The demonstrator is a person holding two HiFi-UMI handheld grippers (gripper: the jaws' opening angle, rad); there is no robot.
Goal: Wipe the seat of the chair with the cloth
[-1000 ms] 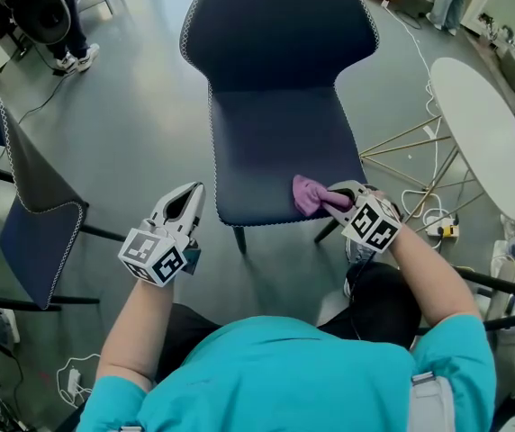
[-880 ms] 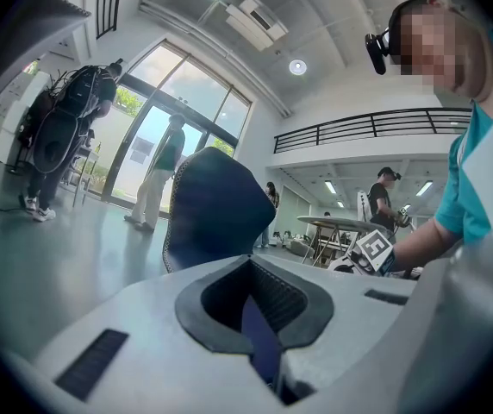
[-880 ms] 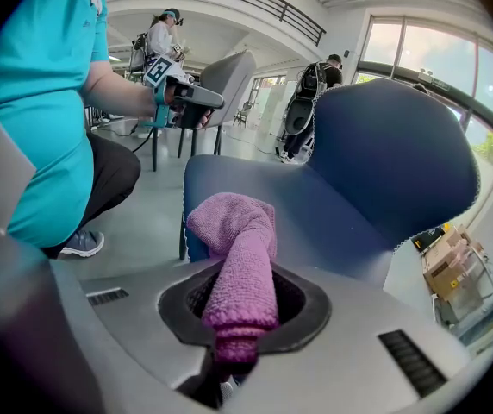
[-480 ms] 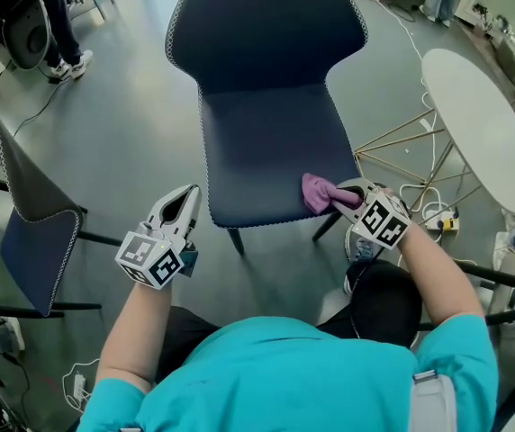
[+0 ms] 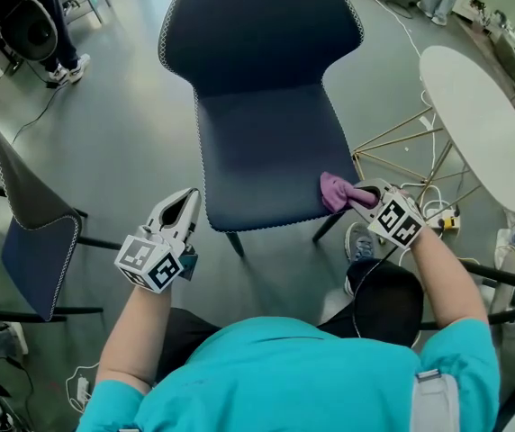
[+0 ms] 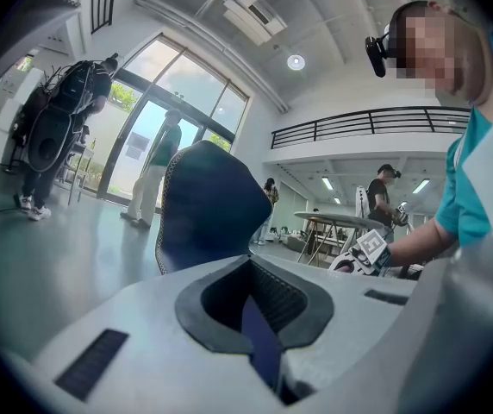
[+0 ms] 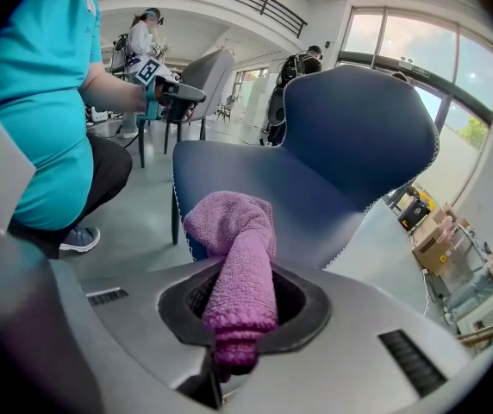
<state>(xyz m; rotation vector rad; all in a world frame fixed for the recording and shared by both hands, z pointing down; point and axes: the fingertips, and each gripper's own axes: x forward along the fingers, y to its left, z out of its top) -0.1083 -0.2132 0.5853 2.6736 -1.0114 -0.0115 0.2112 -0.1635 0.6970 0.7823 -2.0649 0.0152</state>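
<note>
Right gripper (image 5: 362,196) fingers (image 7: 376,317) clamped on cloth (image 5: 333,190); left gripper (image 5: 188,202) fingers together

A smooth grey floor (image 5: 122,124) spreads below you. At its centre stands a dark blue chair (image 5: 257,25) with pale stitched edges, its seat (image 5: 257,151) facing you. A bunched purple cloth (image 5: 334,190) sits at the seat's front right corner, right on the edge. To your left a second dark chair (image 5: 32,241) stands on the floor, well apart. To your right is a round white worktop (image 5: 474,124) on thin gold legs (image 5: 402,147), with a white cable (image 5: 411,34) and a power strip (image 5: 445,229) on the floor near it.
</note>
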